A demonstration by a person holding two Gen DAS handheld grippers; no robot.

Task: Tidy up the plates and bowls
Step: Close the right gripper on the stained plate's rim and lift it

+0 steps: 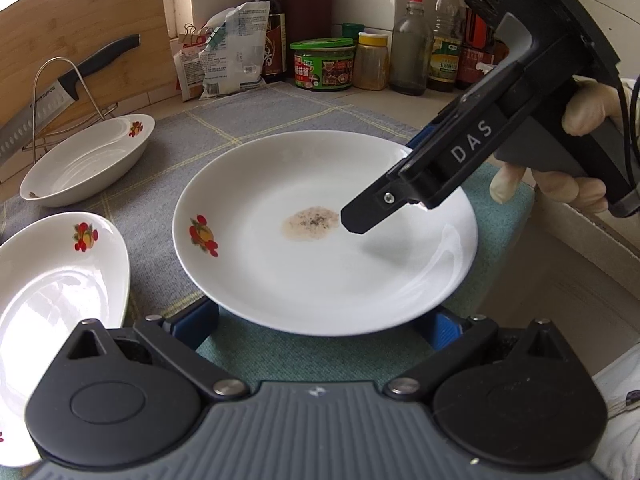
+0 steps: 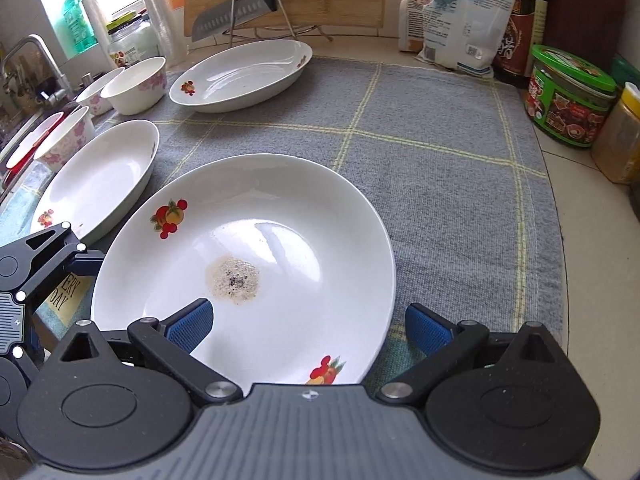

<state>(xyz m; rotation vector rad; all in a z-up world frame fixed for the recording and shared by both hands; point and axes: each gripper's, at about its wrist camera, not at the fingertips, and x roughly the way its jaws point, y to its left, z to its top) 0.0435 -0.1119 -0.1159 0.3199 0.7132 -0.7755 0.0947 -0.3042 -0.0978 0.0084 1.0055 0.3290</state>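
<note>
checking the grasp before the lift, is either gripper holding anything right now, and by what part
Nothing is held. The left gripper and right gripper are both open, each straddling the rim of the round plate.

The round plate (image 1: 320,240) hides the tips of the left gripper (image 1: 320,326) in the left wrist view. The oval dish (image 1: 56,312) runs off the left edge. In the right wrist view, the pink-flowered bowls (image 2: 60,136) are partly cut off; jar labels (image 2: 568,108) are unreadable.
</note>
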